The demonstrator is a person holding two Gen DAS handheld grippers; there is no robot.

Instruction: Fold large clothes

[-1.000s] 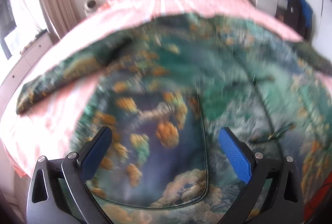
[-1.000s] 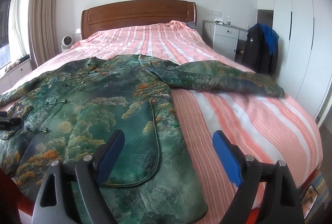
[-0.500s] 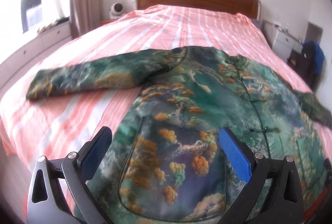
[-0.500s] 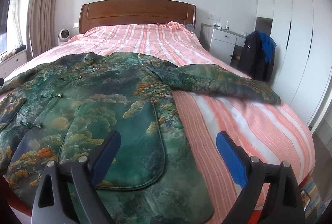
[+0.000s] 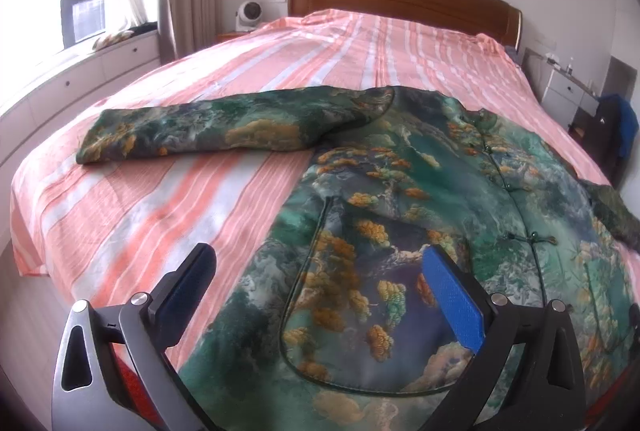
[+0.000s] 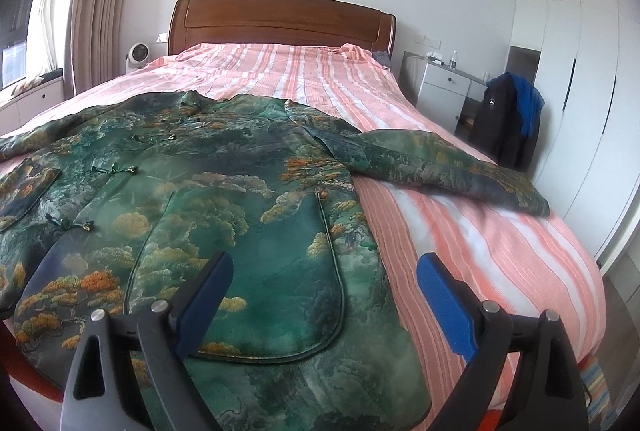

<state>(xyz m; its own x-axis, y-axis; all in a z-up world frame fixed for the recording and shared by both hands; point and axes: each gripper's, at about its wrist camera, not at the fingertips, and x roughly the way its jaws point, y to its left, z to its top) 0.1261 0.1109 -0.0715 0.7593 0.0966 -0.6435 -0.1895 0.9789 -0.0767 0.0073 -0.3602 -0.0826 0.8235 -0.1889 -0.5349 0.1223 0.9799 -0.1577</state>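
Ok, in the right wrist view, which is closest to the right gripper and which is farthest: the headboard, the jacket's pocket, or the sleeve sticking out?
1. Pocket: just ahead of the right gripper, low and left of centre.
2. Sleeve: further up the bed, stretched out to the right.
3. Headboard: at the far end, against the wall.

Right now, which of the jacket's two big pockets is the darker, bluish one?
The pocket under the left gripper; the other pocket is plain green.
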